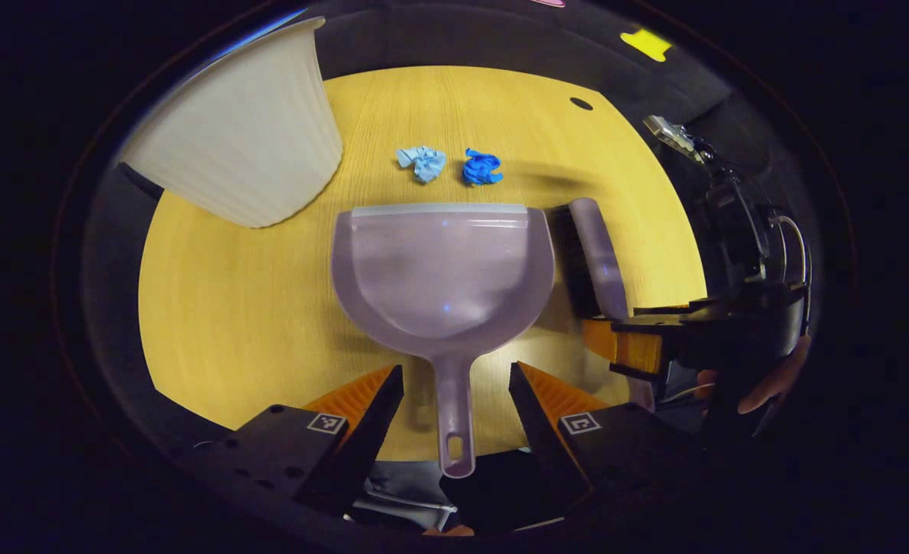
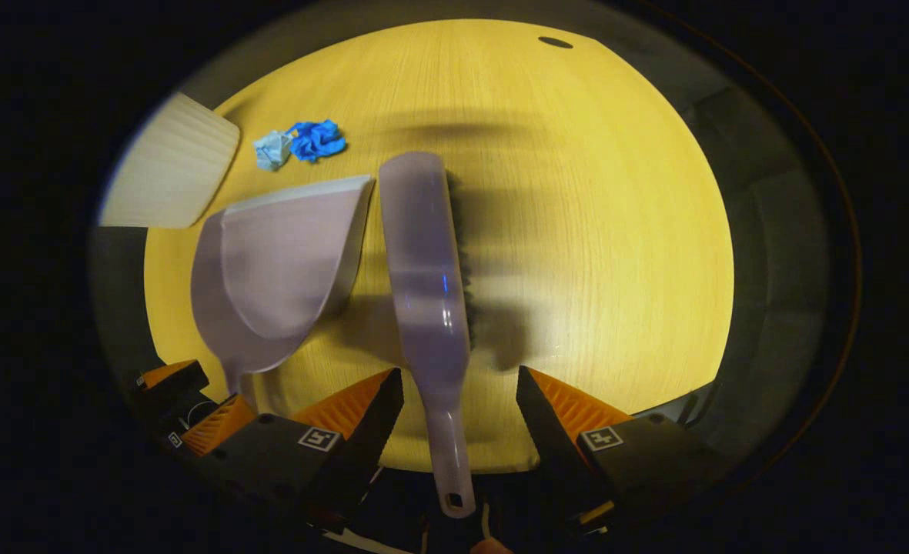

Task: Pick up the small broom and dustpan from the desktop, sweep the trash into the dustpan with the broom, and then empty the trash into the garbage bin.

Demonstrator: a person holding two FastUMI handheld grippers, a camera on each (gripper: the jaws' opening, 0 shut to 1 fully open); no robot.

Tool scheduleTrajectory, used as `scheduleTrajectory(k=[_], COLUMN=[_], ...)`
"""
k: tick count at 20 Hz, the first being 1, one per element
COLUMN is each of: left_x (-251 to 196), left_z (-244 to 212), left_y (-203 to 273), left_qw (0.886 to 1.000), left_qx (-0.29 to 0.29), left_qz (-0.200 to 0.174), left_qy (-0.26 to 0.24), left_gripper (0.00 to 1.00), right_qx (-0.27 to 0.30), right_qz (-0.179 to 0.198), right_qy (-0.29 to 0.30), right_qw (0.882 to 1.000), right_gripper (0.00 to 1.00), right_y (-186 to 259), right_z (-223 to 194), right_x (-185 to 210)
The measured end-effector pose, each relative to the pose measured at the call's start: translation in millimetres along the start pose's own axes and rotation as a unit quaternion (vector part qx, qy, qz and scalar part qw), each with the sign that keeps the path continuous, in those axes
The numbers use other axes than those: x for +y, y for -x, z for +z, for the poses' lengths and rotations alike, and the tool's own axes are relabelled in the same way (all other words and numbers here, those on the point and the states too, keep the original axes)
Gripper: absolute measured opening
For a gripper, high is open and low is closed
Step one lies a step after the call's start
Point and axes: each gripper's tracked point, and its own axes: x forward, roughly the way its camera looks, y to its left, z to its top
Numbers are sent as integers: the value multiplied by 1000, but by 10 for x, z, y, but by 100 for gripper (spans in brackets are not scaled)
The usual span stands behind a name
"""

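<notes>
A pale lilac dustpan (image 1: 442, 269) lies flat on the yellow wooden desktop (image 1: 231, 323), its handle (image 1: 454, 415) running back between the fingers of my left gripper (image 1: 456, 381), which stands open around it without touching. Beyond its lip lie two crumpled scraps, a light blue one (image 1: 422, 162) and a darker blue one (image 1: 481, 167). The small broom (image 2: 427, 269) rests beside the dustpan (image 2: 277, 261), bristles to the right. Its handle (image 2: 446, 454) passes between the fingers of my right gripper (image 2: 458, 381), also open. The scraps (image 2: 300, 142) show at upper left there.
A white ribbed garbage bin (image 1: 246, 131) stands on the desk at the far left, seen again in the right gripper view (image 2: 173, 165). The other gripper and a hand (image 1: 731, 331) sit to the right of the dustpan. A dark hole (image 1: 581, 103) marks the far desktop.
</notes>
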Motion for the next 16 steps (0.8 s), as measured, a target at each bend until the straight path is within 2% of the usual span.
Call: scheduleTrajectory(k=[1, 2, 3, 4, 5, 6, 7, 9, 10, 11, 12, 13, 15, 16], left_x=[30, 25, 25, 12, 8, 16, 50, 58, 34, 1, -4, 17, 10, 29], left_z=[40, 34, 22, 14, 32, 63, 104, 117, 99, 87, 93, 108, 145, 138], left_y=[-16, -76, -97, -145, -176, -184, -207, -289, -342, -378, -395, -418, -436, -387], left_qw=[1000, 1000, 999, 999, 999, 999, 999, 999, 999, 998, 998, 999, 999, 999], left_qx=[10, 23, 30, 37, 40, 42, 38, 42, 48, 51, 53, 50, 43, 40], left_qz=[4, 2, 0, 0, -6, -10, -4, -1, -6, -13, -14, -6, 1, 9], left_qy=[4, 7, 14, 22, 25, 23, 22, 19, 22, 23, 18, 10, -5, -14], left_gripper=[83, 84, 84, 82, 84, 83, 84, 84, 85, 83, 80, 70, 63, 62], right_qx=[5, 9, 11, 18, 25, 18, 25, 26, 28, 26, 26, 24, 12, 14], right_qz=[-1, -8, -11, -17, -22, -28, -30, -31, -28, -29, -28, -28, -29, -28], right_qy=[-1, 5, 6, 9, 13, 18, 26, 26, 22, 26, 31, 45, 61, 62], right_qw=[1000, 1000, 1000, 1000, 999, 999, 999, 999, 999, 999, 999, 998, 998, 998], right_gripper=[92, 97, 97, 97, 92, 97, 92, 89, 96, 86, 87, 80, 57, 48], right_y=[-67, -193, -251, -278, -282, -331, -309, -296, -292, -295, -314, -280, -276, -288], right_z=[8, 26, 39, 16, -7, 14, 7, 14, 22, 54, 27, 37, 45, 35], right_x=[45, 62, 73, 73, 78, 91, 126, 150, 158, 157, 149, 137, 107, 100])
